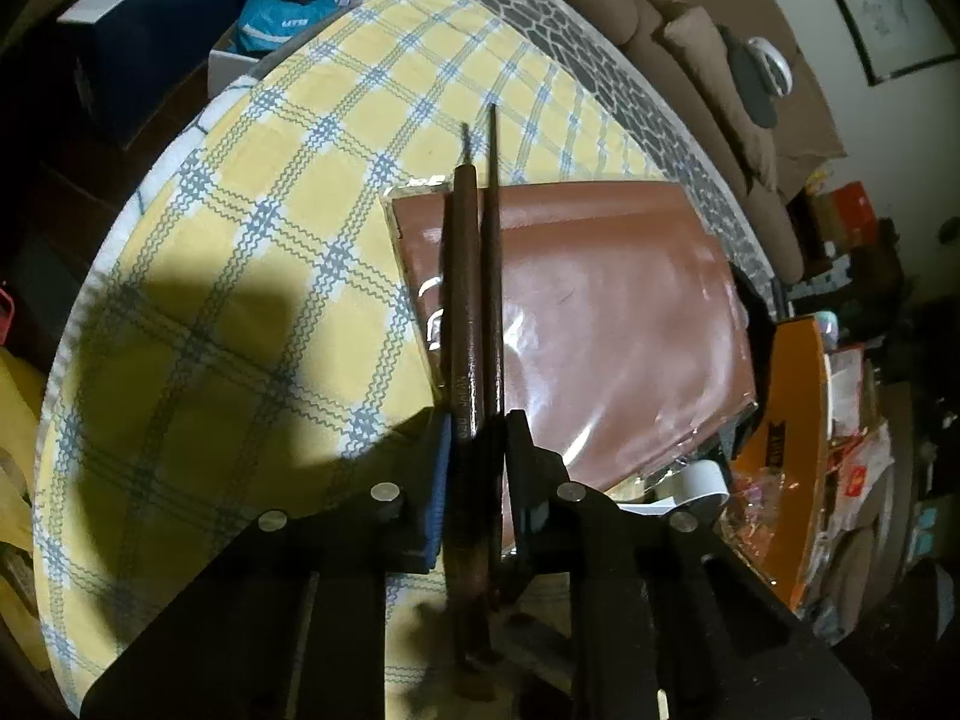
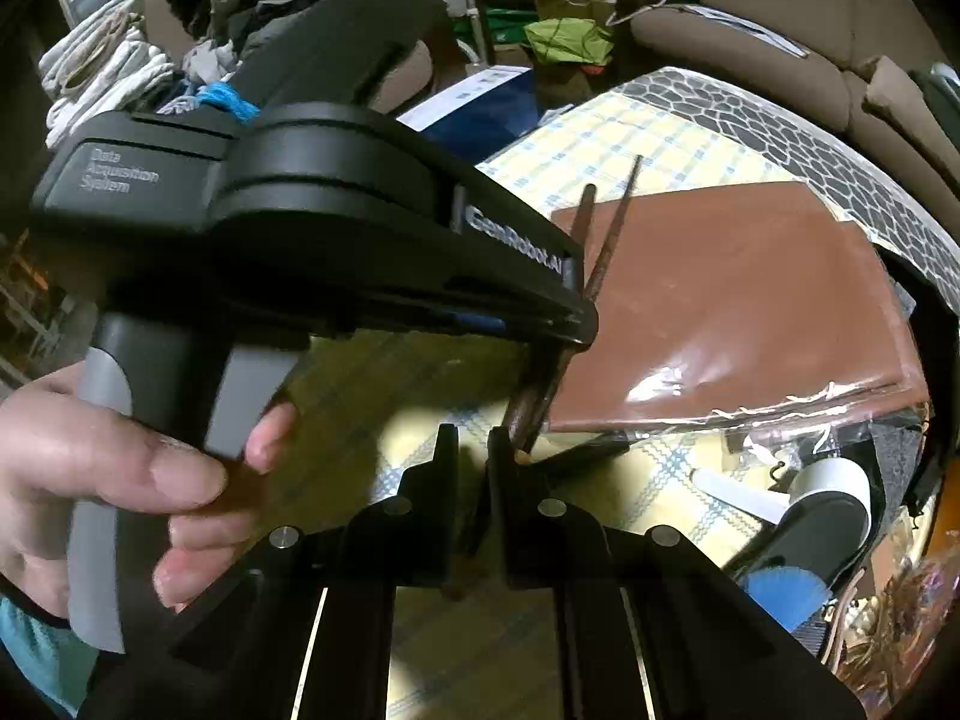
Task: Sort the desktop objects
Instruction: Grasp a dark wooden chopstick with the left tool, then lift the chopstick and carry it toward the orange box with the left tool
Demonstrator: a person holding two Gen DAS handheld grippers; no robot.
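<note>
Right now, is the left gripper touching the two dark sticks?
Touching. The left wrist view shows the left gripper closed on the two dark sticks, with both fingers pressed against them, above the brown packet.

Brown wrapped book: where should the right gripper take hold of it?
Probably the book's near edge, coming in low from the front: it lies flat and thin, and the sticks in the left gripper cross its left side. The right gripper is shut; open first.

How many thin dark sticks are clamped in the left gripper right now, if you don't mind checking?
2. The thicker brown stick sits toward the blue pad; the thinner stick lies close beside it on its right. Both cross the brown sheet. Nothing suggests a third.
</note>
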